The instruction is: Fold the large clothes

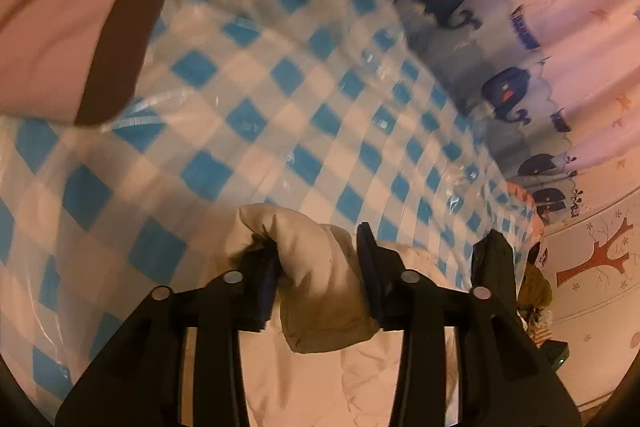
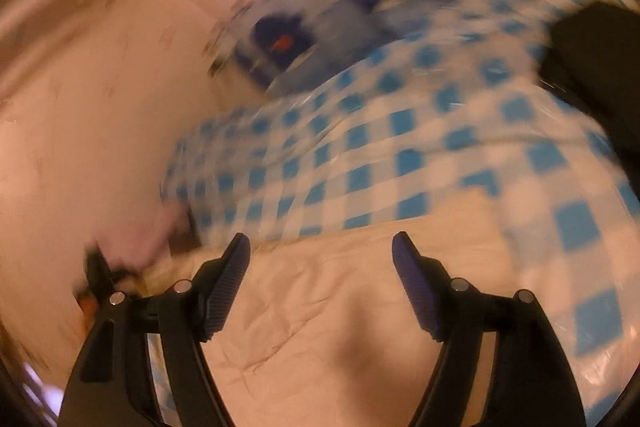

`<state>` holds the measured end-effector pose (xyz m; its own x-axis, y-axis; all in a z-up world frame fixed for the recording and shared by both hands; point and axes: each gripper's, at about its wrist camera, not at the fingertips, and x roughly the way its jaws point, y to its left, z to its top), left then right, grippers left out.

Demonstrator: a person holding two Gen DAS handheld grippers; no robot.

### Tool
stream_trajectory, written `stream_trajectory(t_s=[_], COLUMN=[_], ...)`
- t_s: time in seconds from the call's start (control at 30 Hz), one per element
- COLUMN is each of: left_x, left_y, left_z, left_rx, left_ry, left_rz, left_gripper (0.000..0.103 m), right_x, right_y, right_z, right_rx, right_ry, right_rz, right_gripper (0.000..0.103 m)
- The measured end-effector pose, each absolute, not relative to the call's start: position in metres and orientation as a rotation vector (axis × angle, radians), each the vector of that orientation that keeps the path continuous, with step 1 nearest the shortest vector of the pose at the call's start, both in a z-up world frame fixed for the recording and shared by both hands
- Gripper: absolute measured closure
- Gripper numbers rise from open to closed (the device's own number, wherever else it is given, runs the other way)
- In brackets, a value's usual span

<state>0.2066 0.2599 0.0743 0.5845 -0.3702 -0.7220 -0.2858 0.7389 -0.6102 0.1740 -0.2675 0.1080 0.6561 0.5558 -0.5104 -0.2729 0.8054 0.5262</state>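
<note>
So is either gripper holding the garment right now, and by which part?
Right gripper: nothing. A puffy fold of the beige jacket sits between the left gripper's fingers; whether they still pinch it cannot be told.

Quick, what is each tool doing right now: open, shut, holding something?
Left tool: open, a fold of the beige jacket between its fingers, not pinched.
Right tool: open, holding nothing.

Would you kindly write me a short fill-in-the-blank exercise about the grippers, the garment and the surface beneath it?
1. The cloth under the garment has white and ____ checks.
2. A puffy fold of the beige jacket sits between the fingers of the ____ gripper.
3. The right gripper has ____ between its fingers.
4. The curtain shows dark blue ____.

Missing words: blue; left; nothing; whales
</note>
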Motion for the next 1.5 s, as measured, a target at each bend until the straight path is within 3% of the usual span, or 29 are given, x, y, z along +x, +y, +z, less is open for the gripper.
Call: stream_trajectory(t_s=[0.03, 0.13, 0.2, 0.23, 0.3, 0.4, 0.5, 0.7, 0.8, 0.9, 1.1, 1.2, 1.3, 1.5], left_x=[0.216, 0.226, 0.219, 0.21, 0.198, 0.172, 0.155, 0.174, 0.199, 0.218, 0.213, 0.189, 0.187, 0.206], left_y=[0.257, 0.259, 0.271, 0.274, 0.275, 0.241, 0.176, 0.09, 0.107, 0.134, 0.135, 0.134, 0.119, 0.12], left_z=[0.066, 0.061, 0.076, 0.089, 0.103, 0.118, 0.105, 0.033, -0.005, -0.029, -0.02, 0.012, 0.017, -0.034], left_rx=[-0.783, -0.819, -0.851, -0.82, -0.8, -0.658, -0.45, -0.16, -0.205, -0.296, -0.262, -0.307, -0.271, -0.318], left_ry=[1.038, 1.051, 0.899, 0.797, 0.666, 0.556, 0.568, 0.814, 0.896, 0.932, 0.915, 0.821, 0.829, 0.905], left_rz=[-0.111, -0.153, -0.105, -0.06, -0.096, -0.192, -0.325, -0.336, -0.243, -0.228, -0.17, -0.218, -0.252, -0.233], left_gripper=[0.043, 0.042, 0.039, 0.024, 0.014, 0.014, 0.014, 0.014, 0.014, 0.023, 0.024, 0.023, 0.022, 0.022], right_x=[0.179, 0.191, 0.2, 0.206, 0.221, 0.224, 0.218, 0.236, 0.254, 0.267, 0.26, 0.237, 0.221, 0.24], right_y=[-0.248, -0.205, -0.192, -0.188, -0.187, -0.195, -0.194, -0.188, -0.224, -0.254, -0.273, -0.263, -0.251, -0.288], right_z=[0.104, 0.08, 0.062, 0.051, 0.028, 0.026, 0.046, 0.021, -0.019, -0.038, -0.031, 0.008, 0.031, -0.034], right_rx=[0.371, 0.253, 0.218, 0.208, 0.214, 0.269, 0.237, -0.009, 0.115, 0.206, 0.266, 0.25, 0.142, 0.232], right_ry=[0.727, 0.772, 0.813, 0.842, 0.92, 0.916, 0.862, 0.959, 1.041, 1.054, 1.038, 0.928, 0.863, 1.001], right_rz=[0.494, 0.497, 0.485, 0.471, 0.434, 0.443, 0.448, 0.313, 0.279, 0.253, 0.238, 0.297, 0.27, 0.206], right_gripper=[0.032, 0.032, 0.032, 0.032, 0.032, 0.032, 0.032, 0.032, 0.033, 0.039, 0.041, 0.038, 0.026, 0.026])
